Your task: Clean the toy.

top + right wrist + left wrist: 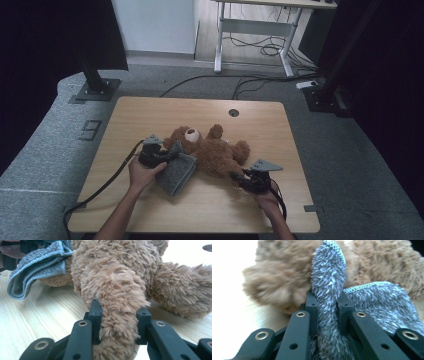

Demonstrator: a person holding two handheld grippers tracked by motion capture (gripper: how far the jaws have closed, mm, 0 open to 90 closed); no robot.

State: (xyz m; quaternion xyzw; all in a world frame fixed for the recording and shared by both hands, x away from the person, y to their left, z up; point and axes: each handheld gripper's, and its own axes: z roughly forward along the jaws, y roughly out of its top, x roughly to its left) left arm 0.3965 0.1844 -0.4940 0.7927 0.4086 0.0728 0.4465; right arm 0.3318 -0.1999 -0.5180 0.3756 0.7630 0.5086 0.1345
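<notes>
Left gripper (328,307) clenched on the grey towel (177,171), right gripper (119,315) pinching the teddy bear (212,150) by its leg; towel beside the bear, not yet draped over it

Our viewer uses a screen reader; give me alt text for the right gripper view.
The right gripper clamps a leg of a brown teddy bear lying on a wooden table. A grey cloth hangs against the bear at upper left.
</notes>
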